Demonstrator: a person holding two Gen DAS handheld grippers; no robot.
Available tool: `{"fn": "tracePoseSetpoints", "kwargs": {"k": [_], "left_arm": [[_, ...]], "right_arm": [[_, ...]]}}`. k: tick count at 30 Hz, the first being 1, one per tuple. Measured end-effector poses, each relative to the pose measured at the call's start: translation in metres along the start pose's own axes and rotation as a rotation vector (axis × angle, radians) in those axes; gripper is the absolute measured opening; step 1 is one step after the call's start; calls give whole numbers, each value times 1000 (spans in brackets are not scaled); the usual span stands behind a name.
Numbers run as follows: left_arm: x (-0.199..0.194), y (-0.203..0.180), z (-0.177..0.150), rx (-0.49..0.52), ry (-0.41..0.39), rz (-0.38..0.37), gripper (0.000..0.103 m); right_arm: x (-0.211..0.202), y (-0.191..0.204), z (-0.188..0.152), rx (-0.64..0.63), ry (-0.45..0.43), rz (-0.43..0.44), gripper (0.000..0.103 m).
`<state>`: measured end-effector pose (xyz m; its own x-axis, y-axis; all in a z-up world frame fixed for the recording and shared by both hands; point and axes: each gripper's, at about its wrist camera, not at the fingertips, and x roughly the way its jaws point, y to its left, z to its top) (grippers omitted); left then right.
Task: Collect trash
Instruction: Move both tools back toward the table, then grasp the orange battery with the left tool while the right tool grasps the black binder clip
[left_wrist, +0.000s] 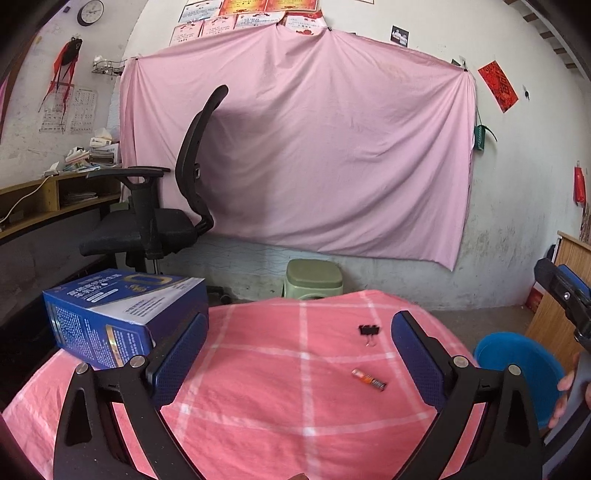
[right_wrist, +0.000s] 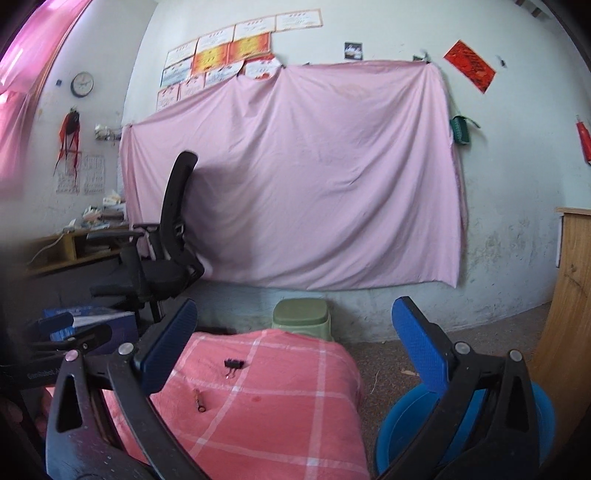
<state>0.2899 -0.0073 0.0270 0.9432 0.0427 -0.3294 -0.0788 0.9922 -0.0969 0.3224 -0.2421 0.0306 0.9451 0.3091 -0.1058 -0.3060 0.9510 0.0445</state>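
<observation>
An orange and black battery (left_wrist: 369, 380) and a black binder clip (left_wrist: 369, 330) lie on the pink checked cloth (left_wrist: 258, 387). Both show in the right wrist view too, the battery (right_wrist: 198, 400) and the clip (right_wrist: 233, 365). A blue carton (left_wrist: 122, 314) stands at the cloth's left edge. A blue bin (left_wrist: 524, 373) sits on the floor to the right of the table, also under my right gripper (right_wrist: 399, 435). My left gripper (left_wrist: 299, 354) is open and empty above the cloth, the battery between its fingers. My right gripper (right_wrist: 295, 347) is open and empty over the table's right side.
A black office chair (left_wrist: 159, 206) stands behind the table at the left. A green plastic stool (left_wrist: 314, 278) sits beyond the table's far edge. A wooden cabinet (right_wrist: 569, 295) is at the right. A pink sheet (left_wrist: 314, 147) hangs on the wall.
</observation>
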Motion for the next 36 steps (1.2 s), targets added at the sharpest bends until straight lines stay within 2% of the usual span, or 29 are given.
{"fn": "tracePoseSetpoints", "kwargs": {"k": [5, 12, 14, 15, 17, 18, 20, 21, 24, 27, 30, 34, 36], "left_arm": [[16, 5, -11, -7, 95, -46, 98], [48, -4, -21, 35, 260, -157, 96], [60, -9, -22, 49, 302, -191, 83], [67, -13, -24, 61, 341, -220, 81], [80, -19, -28, 71, 397, -262, 68], [87, -21, -30, 73, 435, -286, 65], [102, -26, -36, 63, 510, -325, 51], [107, -28, -38, 59, 533, -334, 50], [110, -32, -36, 49, 534, -368, 49], [119, -37, -36, 26, 560, -376, 43], [127, -41, -35, 23, 583, -351, 34], [133, -44, -34, 28, 591, -303, 16], [133, -41, -34, 9, 592, -301, 11]], "right_arm": [[27, 7, -7, -5, 128, 49, 103], [50, 5, -21, -33, 268, 43, 103], [57, 3, -24, -35, 309, 47, 103], [59, 3, -26, -37, 327, 51, 103], [67, 2, -31, -35, 370, 57, 103], [71, 1, -32, -32, 387, 62, 103], [78, 0, -35, -28, 426, 63, 103], [82, 1, -34, -26, 438, 70, 103], [92, 0, -37, -27, 478, 81, 98], [95, 1, -39, -23, 501, 84, 96], [98, 0, -39, -8, 503, 77, 95], [102, -2, -40, 10, 519, 68, 94], [102, -3, -41, 16, 522, 63, 94]]}}
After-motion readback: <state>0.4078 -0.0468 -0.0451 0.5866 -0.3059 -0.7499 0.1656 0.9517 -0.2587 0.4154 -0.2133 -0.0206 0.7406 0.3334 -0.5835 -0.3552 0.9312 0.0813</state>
